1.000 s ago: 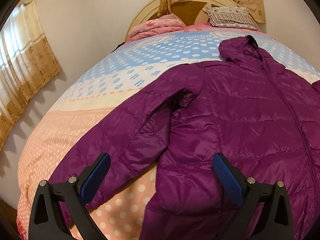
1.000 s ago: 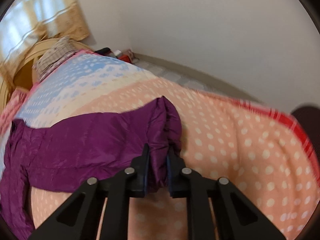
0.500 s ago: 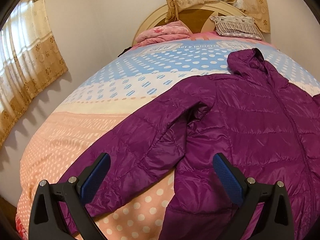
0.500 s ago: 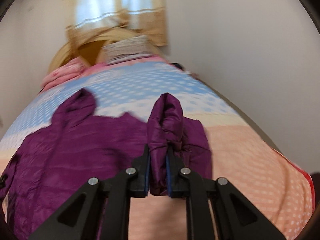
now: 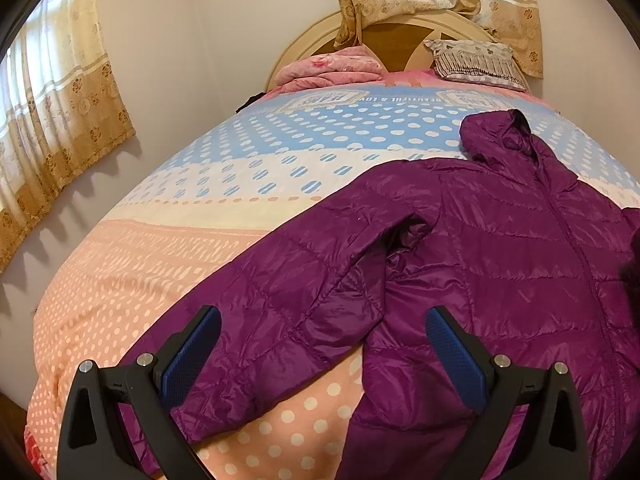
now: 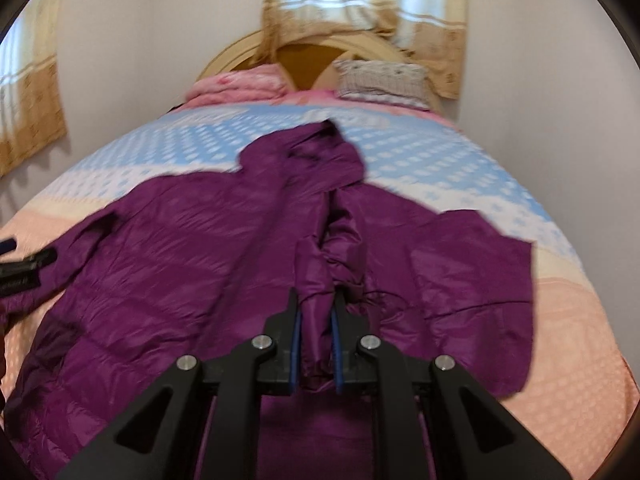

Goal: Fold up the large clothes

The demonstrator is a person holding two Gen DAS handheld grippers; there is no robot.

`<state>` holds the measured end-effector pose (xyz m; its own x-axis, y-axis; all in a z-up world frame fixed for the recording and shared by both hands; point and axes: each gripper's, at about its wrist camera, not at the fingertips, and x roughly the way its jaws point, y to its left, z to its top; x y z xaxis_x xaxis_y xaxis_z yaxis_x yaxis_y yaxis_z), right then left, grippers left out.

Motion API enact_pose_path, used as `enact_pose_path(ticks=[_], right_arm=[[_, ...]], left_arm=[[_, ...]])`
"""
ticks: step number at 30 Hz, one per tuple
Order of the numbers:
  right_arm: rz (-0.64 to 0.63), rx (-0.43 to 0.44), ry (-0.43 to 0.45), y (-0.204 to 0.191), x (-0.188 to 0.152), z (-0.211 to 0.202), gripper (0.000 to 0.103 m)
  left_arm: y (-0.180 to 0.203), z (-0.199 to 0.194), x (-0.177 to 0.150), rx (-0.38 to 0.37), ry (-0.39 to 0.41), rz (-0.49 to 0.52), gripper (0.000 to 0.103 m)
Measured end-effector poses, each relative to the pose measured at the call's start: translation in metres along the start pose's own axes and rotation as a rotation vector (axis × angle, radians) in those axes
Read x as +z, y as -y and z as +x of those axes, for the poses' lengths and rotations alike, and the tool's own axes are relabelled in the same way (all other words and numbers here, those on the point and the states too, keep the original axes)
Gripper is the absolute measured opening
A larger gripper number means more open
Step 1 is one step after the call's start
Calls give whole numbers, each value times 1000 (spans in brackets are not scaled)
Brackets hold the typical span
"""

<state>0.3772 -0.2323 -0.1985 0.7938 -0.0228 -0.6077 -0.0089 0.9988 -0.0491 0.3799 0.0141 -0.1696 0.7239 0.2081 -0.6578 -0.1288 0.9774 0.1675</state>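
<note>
Fingers of our right gripper are clamped on the cuff of a purple jacket sleeve, the blue pads pressing the bunched fabric from both sides. This sleeve rises from the grip and runs along the middle of the jacket, above its front. Our left gripper has its fingers wide apart with nothing between the pads; it hangs above the other sleeve, which lies flat and angles down across the bedspread. We see the jacket spread front-up on the bed, zipped, with its hood pointing toward the headboard. The bedspread is dotted, blue near the head and peach near the foot. A pink folded blanket and a patterned pillow rest against the headboard, with curtains hanging on the walls. The right wrist view is slightly blurred.
</note>
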Motion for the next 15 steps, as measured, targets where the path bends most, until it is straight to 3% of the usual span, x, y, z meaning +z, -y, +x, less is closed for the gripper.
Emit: enact_pose_path(ticks=[3,5,6,7,9,13,15], right_arm=[[-35,72,-35,-26,-10,6,15],[-74,114,-43,-38,-16,7,22],[-92,134,-46,-41,-19,3,33],[-96,160,-51,-42,-21,-2,55],[-83,204,-33,-34,-28,-22,69],[-66,146,-7,-9,-43,-54,73],[-29,61,11,17,-54,-66,78]], left_arm=[[2,0,-1,4,-4,7,102],[5,-3,0,4,-2,15,102],[8,-6,1,5,-1,17,102],[12,-10,2,-2,3,22,102],[20,-20,5,-25,14,31,102],[47,-42,12,-79,53,59,102],[70,-51,15,-113,64,76,102]])
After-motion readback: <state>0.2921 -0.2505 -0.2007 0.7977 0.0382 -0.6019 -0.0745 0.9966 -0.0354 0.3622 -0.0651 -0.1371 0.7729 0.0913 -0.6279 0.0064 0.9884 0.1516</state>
